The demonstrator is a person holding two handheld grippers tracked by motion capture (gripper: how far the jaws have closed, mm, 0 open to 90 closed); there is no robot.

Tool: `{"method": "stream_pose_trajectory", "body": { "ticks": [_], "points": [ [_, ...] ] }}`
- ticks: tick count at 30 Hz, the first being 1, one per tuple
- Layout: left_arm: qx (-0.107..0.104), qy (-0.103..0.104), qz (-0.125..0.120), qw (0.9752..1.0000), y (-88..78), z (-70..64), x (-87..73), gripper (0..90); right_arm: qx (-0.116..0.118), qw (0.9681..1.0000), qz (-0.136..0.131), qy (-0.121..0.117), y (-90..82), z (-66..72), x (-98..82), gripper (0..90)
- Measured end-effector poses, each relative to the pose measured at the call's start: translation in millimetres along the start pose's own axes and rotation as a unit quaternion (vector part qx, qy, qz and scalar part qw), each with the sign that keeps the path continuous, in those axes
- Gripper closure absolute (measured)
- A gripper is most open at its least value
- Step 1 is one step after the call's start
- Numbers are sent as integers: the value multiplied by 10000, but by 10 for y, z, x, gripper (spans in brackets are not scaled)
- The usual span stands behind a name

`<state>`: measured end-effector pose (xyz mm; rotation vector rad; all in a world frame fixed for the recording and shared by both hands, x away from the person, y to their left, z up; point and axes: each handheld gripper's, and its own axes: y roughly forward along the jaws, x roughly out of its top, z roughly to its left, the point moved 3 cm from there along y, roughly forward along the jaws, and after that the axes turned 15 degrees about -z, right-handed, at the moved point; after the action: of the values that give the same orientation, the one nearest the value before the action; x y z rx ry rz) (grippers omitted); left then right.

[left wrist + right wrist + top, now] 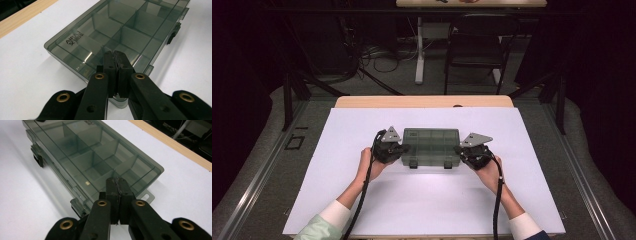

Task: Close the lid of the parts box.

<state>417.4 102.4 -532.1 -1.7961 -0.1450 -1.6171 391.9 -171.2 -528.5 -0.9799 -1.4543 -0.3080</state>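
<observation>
Left gripper [398,149], jaws pressed together with nothing between them, rests its tips on the left end of the smoky transparent organiser box [431,146], which lies closed near the middle of the white mat [362,200], latches [413,164] facing the person. Right gripper [465,152], jaws likewise together and empty, bears on the right end. Placing one shut tip at each short end probably steadies the box, or readies it for pressing or shifting squarely.
</observation>
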Motion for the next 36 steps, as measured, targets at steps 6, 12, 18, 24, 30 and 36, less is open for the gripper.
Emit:
{"method": "stream_pose_trajectory", "body": {
  "ticks": [6, 12, 18, 24, 30, 36],
  "points": [
    [-29, 45, 65, 10000, 28, -20, -43, 874, 27, 9999, 133, 16, 35, 13, -60, 886],
    [-54, 71, 81, 9999, 27, -23, -43, 874, 22, 9999, 124, 8, 45, 18, -65, 884],
    [-120, 45, 231, 9997, 47, -16, -69, 875, 36, 9999, 147, 18, 45, 16, -68, 885],
    [-136, -36, 183, 9997, 48, -31, -88, 894, 124, 9996, 250, 83, 81, 36, -103, 900],
    [-152, -89, 166, 9997, 42, -21, -94, 894, 160, 9995, 184, 176, 76, 20, -118, 900],
    [-100, -90, 142, 9998, 39, -26, -98, 886, 167, 9995, 161, 214, 74, 16, -123, 900]
  ]
}}
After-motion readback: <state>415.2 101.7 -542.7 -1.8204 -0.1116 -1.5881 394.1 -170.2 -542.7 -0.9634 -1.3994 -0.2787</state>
